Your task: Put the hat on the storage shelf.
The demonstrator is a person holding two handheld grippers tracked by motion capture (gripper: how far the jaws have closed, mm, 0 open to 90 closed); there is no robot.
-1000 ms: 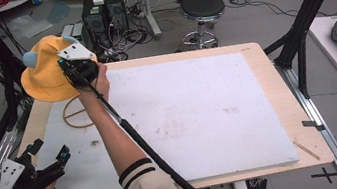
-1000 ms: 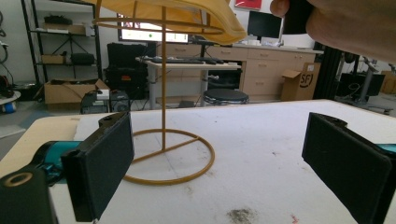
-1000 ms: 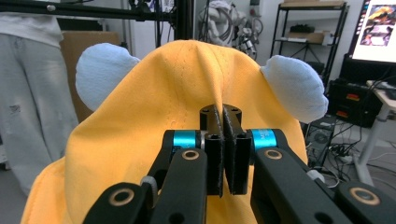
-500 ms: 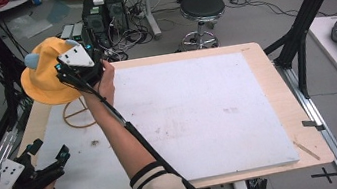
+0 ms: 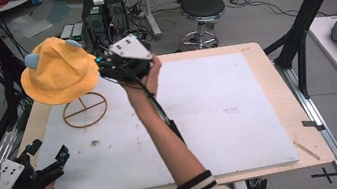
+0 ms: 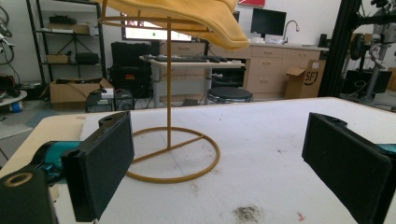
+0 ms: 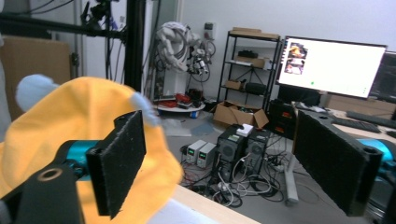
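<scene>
Yellow hat (image 5: 58, 70) seated on wire stand (image 5: 85, 109) at tabletop's far left. Right gripper (image 5: 111, 68) jaws just opened wide, empty, beside brim; left gripper (image 5: 49, 156) wide, idle. Risk: snagging brim, toppling stand.

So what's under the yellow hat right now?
The yellow hat sits on a thin wire stand; its pole and ring base rest on the white table. The stand's very top is covered by the hat.
</scene>
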